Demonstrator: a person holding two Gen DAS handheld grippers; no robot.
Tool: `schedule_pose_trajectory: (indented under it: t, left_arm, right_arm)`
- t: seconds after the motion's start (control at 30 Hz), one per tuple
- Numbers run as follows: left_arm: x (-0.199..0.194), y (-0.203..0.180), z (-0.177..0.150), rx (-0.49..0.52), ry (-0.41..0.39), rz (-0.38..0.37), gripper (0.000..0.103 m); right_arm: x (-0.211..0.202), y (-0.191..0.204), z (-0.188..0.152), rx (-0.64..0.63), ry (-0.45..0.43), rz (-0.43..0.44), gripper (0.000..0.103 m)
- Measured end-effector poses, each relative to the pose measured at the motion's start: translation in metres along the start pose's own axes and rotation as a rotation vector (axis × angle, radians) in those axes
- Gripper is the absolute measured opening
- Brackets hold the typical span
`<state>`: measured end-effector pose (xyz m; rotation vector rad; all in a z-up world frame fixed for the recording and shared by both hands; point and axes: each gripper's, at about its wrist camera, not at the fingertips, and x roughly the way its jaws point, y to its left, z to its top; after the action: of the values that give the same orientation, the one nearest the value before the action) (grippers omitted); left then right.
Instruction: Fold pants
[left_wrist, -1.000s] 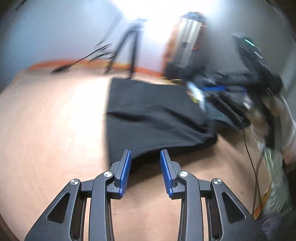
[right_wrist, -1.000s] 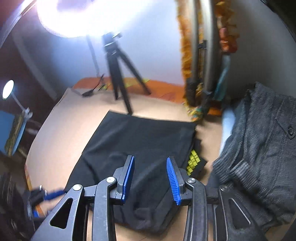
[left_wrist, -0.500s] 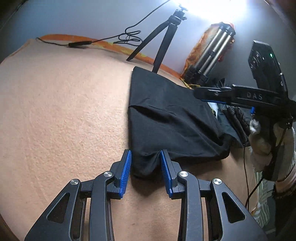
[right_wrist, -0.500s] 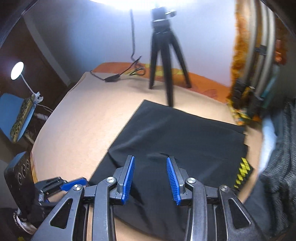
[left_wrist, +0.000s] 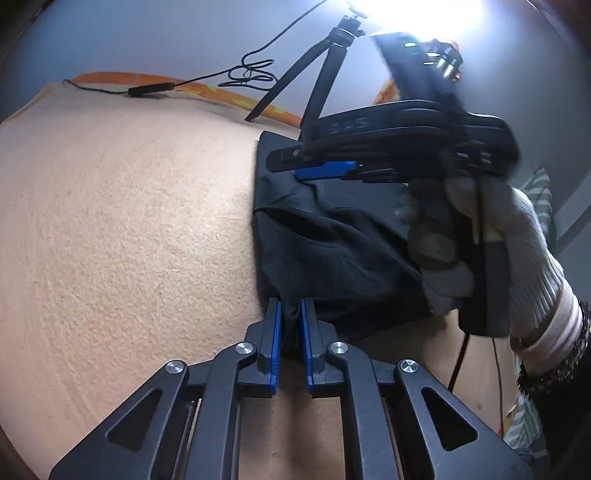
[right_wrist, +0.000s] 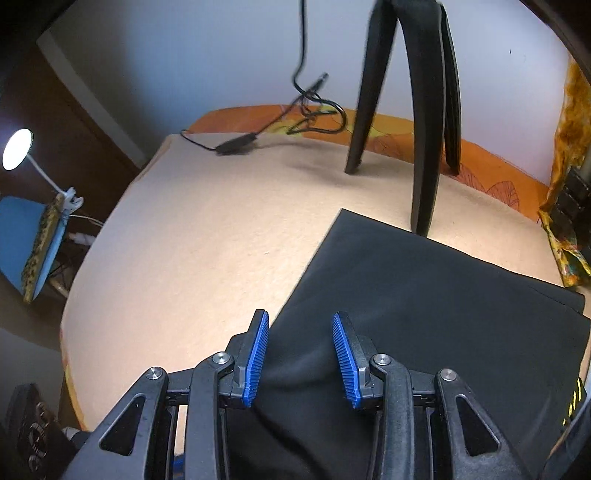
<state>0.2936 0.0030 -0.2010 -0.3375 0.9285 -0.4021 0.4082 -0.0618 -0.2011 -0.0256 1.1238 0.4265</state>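
Closing just now, left tool (left_wrist: 291, 325) pinches pants (left_wrist: 332, 243) corner | right tool (right_wrist: 300, 354) spread | pants run away lengthwise

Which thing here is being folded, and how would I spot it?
Look at the wide peach blanket. Near the black tripod lies flat black pants, the only dark cloth there; the left gripper pinches its near corner.

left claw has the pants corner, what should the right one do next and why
Probably lower the right claw and close it on the pants. The left claw has just closed, pinching a bunch of fabric at the near corner, while the right one is open above the cloth, gripping nothing. Both need a hold before the fold can be lifted evenly.
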Motion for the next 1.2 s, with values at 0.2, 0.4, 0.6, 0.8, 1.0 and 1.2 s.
schedule_pose_trajectory:
  t: [0.2, 0.4, 0.6, 0.8, 1.0, 1.2]
  left_arm:
    - [-0.005, -0.012, -0.011, 0.075, -0.004, 0.006, 0.004]
    - [-0.008, -0.02, -0.018, 0.112, 0.008, 0.014, 0.004]
    - [-0.022, -0.011, -0.008, 0.073, 0.013, 0.015, 0.006]
    - [-0.043, -0.011, 0.011, 0.071, -0.056, 0.016, 0.006]
    - [-0.039, -0.013, 0.029, 0.086, -0.067, 0.022, 0.006]
    - [-0.016, -0.021, 0.022, 0.135, -0.001, 0.043, 0.016]
  right_arm:
    - [0.009, -0.014, 0.002, 0.043, -0.008, -0.022, 0.036]
    - [0.003, -0.018, 0.0, 0.064, -0.01, -0.033, 0.036]
    - [-0.04, -0.024, -0.033, 0.031, -0.056, -0.065, 0.038]
    - [-0.087, -0.066, -0.102, 0.101, -0.076, -0.115, 0.045]
    - [-0.133, -0.108, -0.164, 0.223, -0.112, -0.223, 0.047]
    - [-0.157, -0.104, -0.182, 0.259, -0.19, -0.195, 0.047]
